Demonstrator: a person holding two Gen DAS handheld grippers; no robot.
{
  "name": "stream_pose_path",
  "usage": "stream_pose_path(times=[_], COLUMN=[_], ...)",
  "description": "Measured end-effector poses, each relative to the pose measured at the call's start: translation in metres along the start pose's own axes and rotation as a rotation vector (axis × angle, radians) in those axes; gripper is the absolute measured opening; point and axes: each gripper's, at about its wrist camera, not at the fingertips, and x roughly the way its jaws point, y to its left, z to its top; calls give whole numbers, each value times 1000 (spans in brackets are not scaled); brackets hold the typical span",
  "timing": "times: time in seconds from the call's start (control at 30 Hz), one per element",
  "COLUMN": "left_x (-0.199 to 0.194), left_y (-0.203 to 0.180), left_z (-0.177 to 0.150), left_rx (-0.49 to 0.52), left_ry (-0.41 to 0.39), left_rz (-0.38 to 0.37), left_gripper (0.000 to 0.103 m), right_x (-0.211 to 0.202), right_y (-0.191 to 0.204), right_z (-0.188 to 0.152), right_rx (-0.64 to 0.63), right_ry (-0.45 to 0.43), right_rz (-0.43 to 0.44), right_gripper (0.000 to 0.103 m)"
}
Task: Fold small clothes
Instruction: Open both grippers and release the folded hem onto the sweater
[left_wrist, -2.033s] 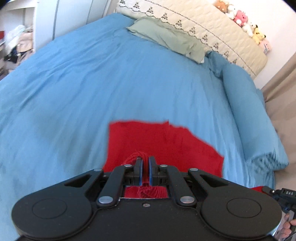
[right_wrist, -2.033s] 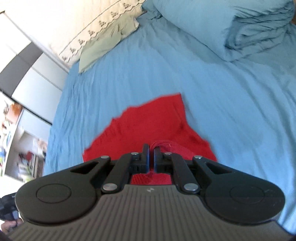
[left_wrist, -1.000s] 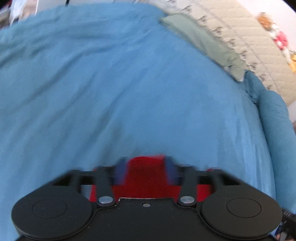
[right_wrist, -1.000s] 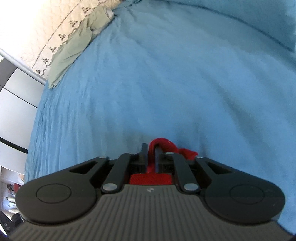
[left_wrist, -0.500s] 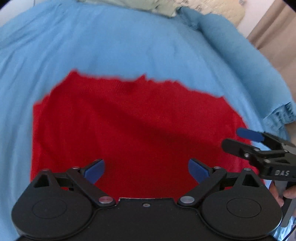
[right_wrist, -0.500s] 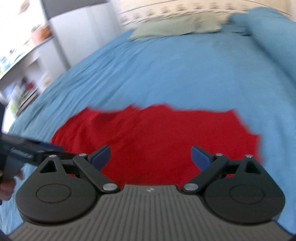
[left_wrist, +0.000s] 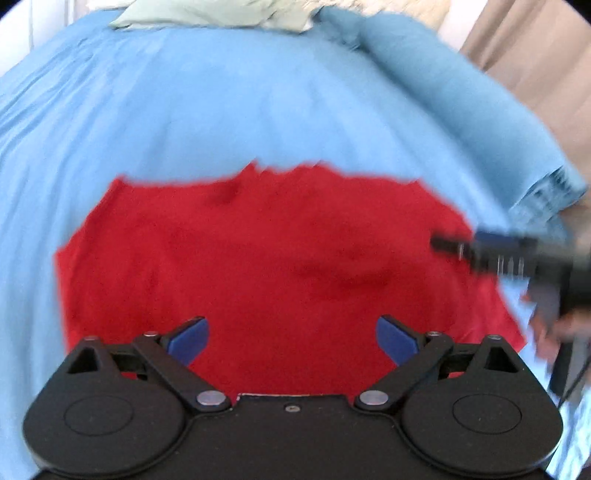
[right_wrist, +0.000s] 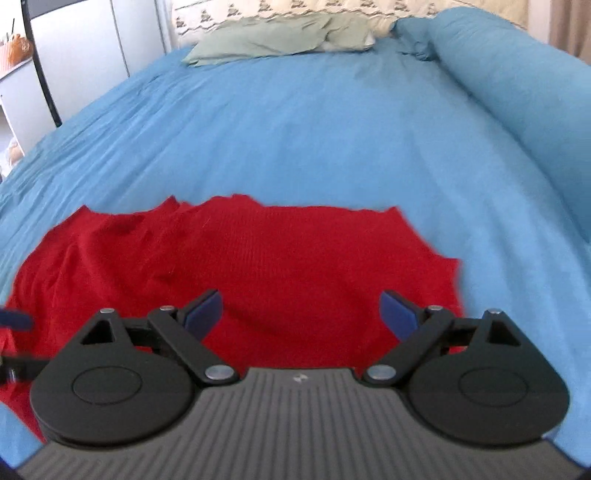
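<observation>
A red knit garment (left_wrist: 266, 258) lies spread and folded over on the blue bed sheet (left_wrist: 221, 122); it also shows in the right wrist view (right_wrist: 280, 254). My left gripper (left_wrist: 291, 338) is open and empty, just above the garment's near edge. My right gripper (right_wrist: 301, 314) is open and empty over the garment's near right part. The right gripper also shows blurred at the right edge of the left wrist view (left_wrist: 517, 254). A tip of the left gripper shows at the left edge of the right wrist view (right_wrist: 14, 319).
A rolled blue duvet (right_wrist: 517, 96) runs along the bed's right side. A green pillow (right_wrist: 280, 40) and a cream headboard cover (right_wrist: 288, 9) lie at the far end. White cabinets (right_wrist: 92, 55) stand to the left, a beige curtain (left_wrist: 535, 48) to the right.
Both grippers were shut on the red garment and carried its edge forward. They have opened and let it go, pulled back, and the garment now lies folded on the sheet.
</observation>
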Motion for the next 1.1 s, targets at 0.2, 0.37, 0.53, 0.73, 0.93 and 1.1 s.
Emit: stream_pose_path(times=[0.2,0.37,0.53,0.73,0.93,1.1], left_x=[59,115,137,115,65,78], left_y=[-24,-32,-32,-35,-38,-35], left_z=[48,58,87,95,52,8], left_rx=[-22,-36,-78,-78,-67,-63], left_ry=[41,92,29,28,44,106], left_rz=[-235,-258,-219,-186,-140,-113], left_gripper=[99,99,103,102,102,102], right_x=[-16,-18,-15,-24,-31,3], right_y=[-23,-35,-42,-52,-93,-125], right_z=[-30,-58,-72,-70,-38,-14], right_rx=[-28,-35,-21,14,117,137], right_ry=[15,57,72,76,31,44], right_rz=[5,32,39,57,144,217], right_gripper=[103,103,103,103,103,91])
